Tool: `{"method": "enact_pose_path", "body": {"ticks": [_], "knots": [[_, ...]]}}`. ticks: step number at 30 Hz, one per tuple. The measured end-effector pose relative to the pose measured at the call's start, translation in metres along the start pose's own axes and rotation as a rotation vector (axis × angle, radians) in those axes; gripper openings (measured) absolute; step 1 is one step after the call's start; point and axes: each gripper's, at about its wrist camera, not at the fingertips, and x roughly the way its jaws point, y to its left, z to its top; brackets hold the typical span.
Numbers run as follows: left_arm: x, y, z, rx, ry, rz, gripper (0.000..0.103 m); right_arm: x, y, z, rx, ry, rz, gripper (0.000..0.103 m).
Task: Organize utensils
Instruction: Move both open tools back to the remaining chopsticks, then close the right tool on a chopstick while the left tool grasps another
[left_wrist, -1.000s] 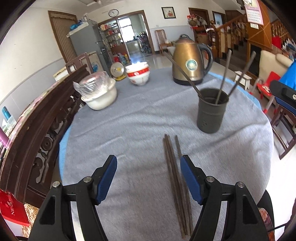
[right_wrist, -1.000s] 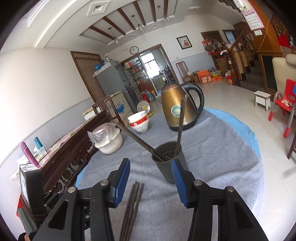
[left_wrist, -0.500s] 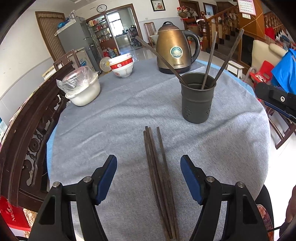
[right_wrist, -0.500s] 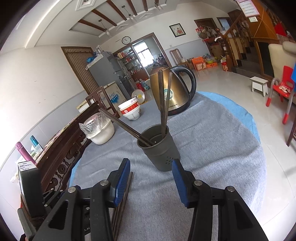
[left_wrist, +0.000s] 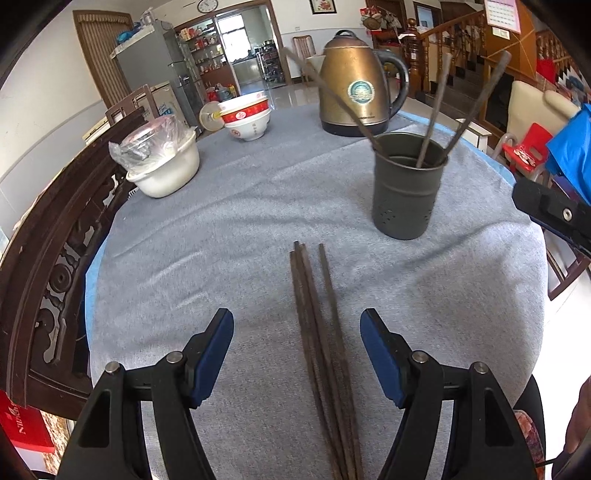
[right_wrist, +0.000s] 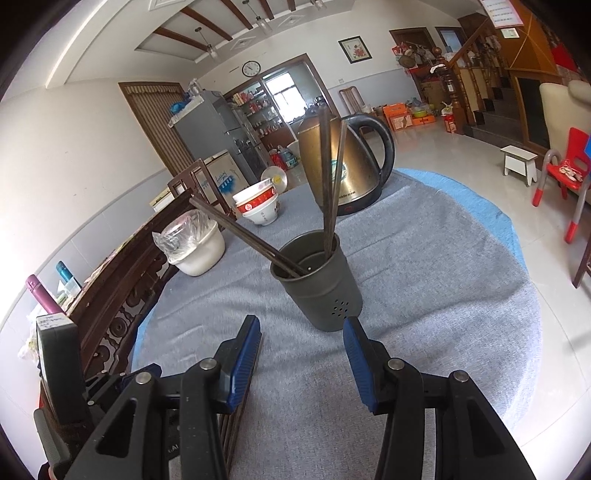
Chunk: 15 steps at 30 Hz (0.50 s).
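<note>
Both grippers lower than a second ago. Left gripper (left_wrist: 297, 349) jaws wide, empty, now straddling loose chopsticks (left_wrist: 317, 332) at lower centre, not touching. Right gripper (right_wrist: 302, 354) jaws apart, empty, nearing holder cup (right_wrist: 317, 280) at centre frame, three chopsticks inside. Judgement: pickup of loose bundle imminent.

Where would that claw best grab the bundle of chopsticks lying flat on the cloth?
Probably across the middle of the chopsticks, coming straight down from above. They lie flat and side by side on the grey cloth, running lengthwise away from the left claw, whose open jaws already straddle them. Closing across their width should gather them; their ends spread apart, so a grip there may miss one.
</note>
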Motion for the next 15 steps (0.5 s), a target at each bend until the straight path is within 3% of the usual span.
{"method": "enact_pose_path", "body": {"ticks": [8,12,15], "knots": [[0.025,0.06,-0.009,-0.138,0.058,0.018,0.072,0.025,0.017,-0.009,-0.021,0.077,0.02,0.051],[0.037,0.087,-0.011,-0.209,0.092,-0.001,0.072,0.053,0.032,-0.018,-0.032,0.166,0.056,0.051],[0.046,0.094,-0.012,-0.236,0.121,-0.043,0.072,0.081,0.04,-0.024,-0.04,0.242,0.068,0.039]]}}
